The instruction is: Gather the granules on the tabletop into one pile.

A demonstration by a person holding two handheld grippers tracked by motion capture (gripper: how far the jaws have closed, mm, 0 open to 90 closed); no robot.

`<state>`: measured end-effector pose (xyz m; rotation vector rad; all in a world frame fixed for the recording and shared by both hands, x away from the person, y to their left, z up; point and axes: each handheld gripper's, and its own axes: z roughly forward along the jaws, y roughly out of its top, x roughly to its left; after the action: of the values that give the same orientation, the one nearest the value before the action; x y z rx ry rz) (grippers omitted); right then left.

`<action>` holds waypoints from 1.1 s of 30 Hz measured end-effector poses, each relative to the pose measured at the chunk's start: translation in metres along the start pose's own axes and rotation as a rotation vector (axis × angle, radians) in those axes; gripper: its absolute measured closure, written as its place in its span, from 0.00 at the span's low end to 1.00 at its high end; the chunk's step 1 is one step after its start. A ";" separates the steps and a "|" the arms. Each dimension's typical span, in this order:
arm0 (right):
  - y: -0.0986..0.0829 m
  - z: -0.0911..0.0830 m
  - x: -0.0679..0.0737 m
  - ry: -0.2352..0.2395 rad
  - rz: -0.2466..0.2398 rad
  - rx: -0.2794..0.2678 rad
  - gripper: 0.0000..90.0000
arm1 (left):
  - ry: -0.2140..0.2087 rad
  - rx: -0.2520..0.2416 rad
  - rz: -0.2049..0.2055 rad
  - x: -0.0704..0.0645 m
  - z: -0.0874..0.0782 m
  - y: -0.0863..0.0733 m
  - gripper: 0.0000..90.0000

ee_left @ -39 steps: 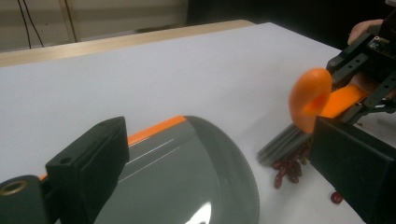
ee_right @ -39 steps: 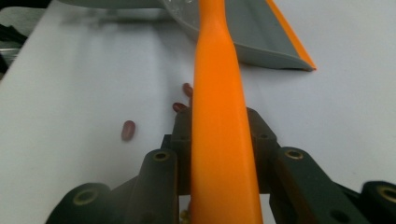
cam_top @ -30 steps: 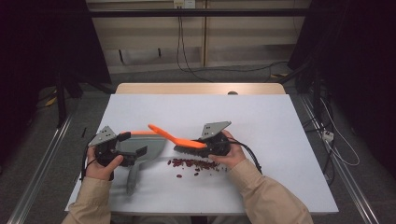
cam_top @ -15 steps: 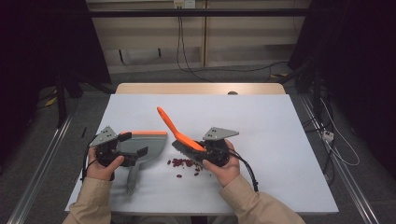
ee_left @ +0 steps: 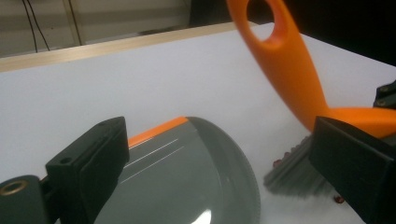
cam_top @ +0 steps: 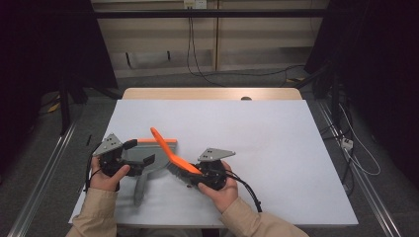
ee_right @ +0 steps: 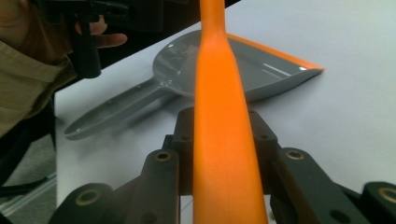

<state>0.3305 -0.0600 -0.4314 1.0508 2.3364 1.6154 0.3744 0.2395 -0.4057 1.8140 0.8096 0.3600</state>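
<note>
Right gripper clamped tight on the orange brush, handle angled up and away, bristles down on the white table right by a few small red bits. Grey dustpan lying flat just left of the brush, orange lip facing away, handle toward the near edge. Left gripper hovering over the pan with jaws wide, gripping nothing.
</note>
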 end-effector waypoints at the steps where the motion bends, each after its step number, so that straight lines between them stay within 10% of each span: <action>1: -0.001 0.002 0.001 0.010 0.015 -0.001 0.79 | -0.001 0.000 0.001 0.000 0.000 0.000 0.06; 12: -0.009 0.022 0.003 -0.050 0.088 0.034 0.79 | 0.002 0.007 0.003 0.000 0.001 -0.001 0.06; 33: -0.023 -0.009 -0.028 -0.151 0.194 0.021 0.78 | 0.001 0.015 0.017 -0.003 0.003 -0.001 0.06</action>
<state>0.3372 -0.0881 -0.4551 1.3902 2.2182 1.5139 0.3735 0.2360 -0.4077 1.8357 0.8000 0.3673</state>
